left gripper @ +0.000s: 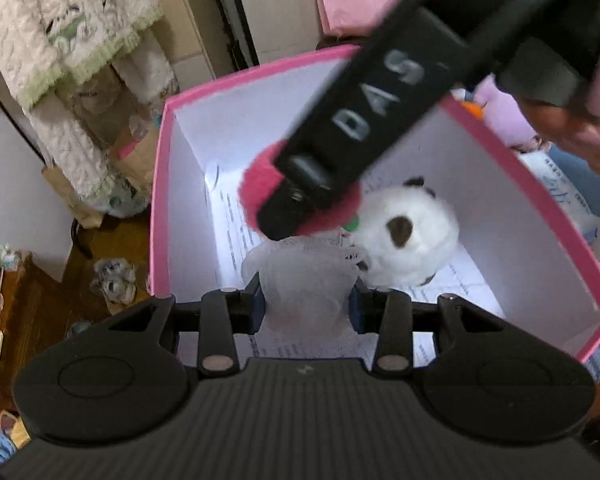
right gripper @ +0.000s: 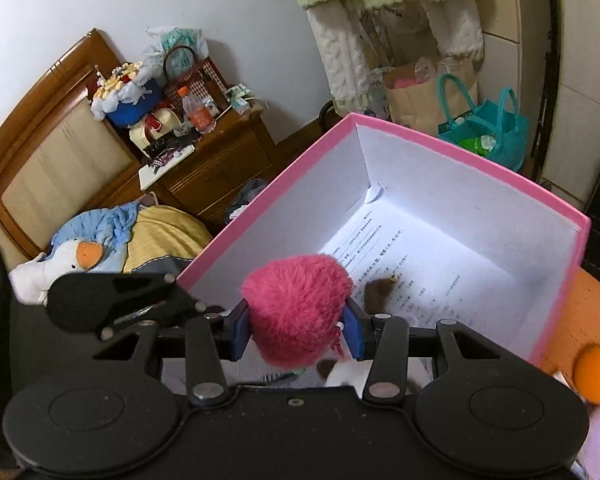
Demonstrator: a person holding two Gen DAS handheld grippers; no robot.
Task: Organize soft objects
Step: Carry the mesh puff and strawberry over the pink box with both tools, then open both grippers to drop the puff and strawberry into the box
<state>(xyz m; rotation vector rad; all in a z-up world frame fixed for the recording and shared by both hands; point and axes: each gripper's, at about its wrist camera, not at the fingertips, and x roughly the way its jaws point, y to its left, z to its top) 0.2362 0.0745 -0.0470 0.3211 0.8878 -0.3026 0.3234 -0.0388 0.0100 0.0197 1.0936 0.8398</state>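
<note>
A pink box (left gripper: 160, 184) with white walls and a printed sheet on its floor stands open below both grippers. My left gripper (left gripper: 306, 300) is shut on a white lacy soft thing (left gripper: 304, 276) just over the box's near side. My right gripper (right gripper: 296, 328) is shut on a red fluffy plush (right gripper: 296, 304); in the left wrist view it reaches in from the upper right, and the red plush (left gripper: 256, 184) hangs over the box's inside. A white plush with dark patches (left gripper: 412, 236) lies on the box floor. The pink box's rim (right gripper: 268, 188) fills the right wrist view.
A white duck plush (right gripper: 60, 260) lies on bedding at the left beside a wooden nightstand (right gripper: 220, 164). A teal bag (right gripper: 488, 132) and a paper bag (right gripper: 412, 100) stand behind the box. A cream knitted garment (left gripper: 60, 32) hangs at the left. An orange ball (right gripper: 594, 372) sits at the right.
</note>
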